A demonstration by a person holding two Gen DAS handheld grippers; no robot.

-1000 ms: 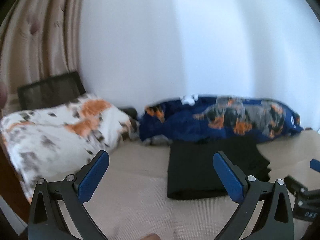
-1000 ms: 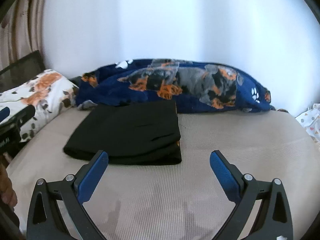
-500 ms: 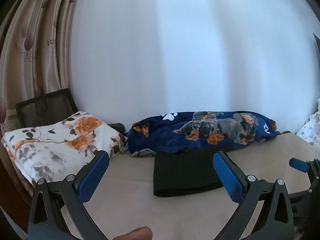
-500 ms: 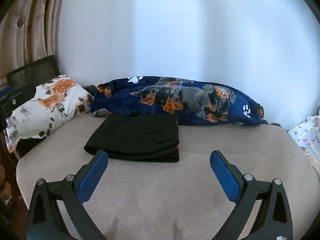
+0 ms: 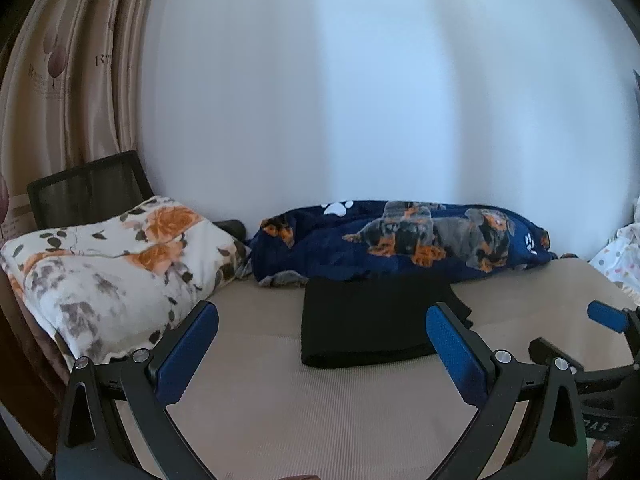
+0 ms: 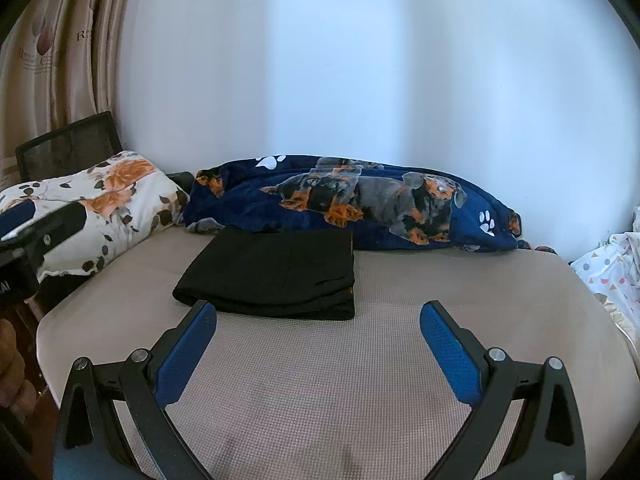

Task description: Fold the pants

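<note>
The black pants (image 6: 276, 276) lie folded into a compact rectangular stack on the beige bed (image 6: 360, 380). The stack rests toward the far side of the bed, left of centre in the right wrist view, with its far edge just beside the navy dog-print blanket (image 6: 360, 204). The blanket is bunched along the white wall (image 6: 360, 60) at the far edge of the bed.

The left claw (image 5: 322, 346) is released: both blue pads stand wide apart with nothing between them. It hovers at the near side of the bed, apart from the pants (image 5: 376, 320). The right claw (image 6: 318, 344) is likewise released, pads spread and empty, and sits near of the folded stack without touching it.

In the left wrist view, the right claw (image 5: 608, 316) appears at the right edge. In the right wrist view, the left claw is partly visible at the left edge, in front of the pillow.

A floral pillow (image 5: 112, 264) with orange and grey print lies at the far left of the bed. A black mesh chair back (image 5: 88, 196) stands beyond the pillow. A beige curtain (image 5: 68, 80) hangs at the far left. A white patterned cloth (image 6: 612, 268) lies at the right edge of the bed.
</note>
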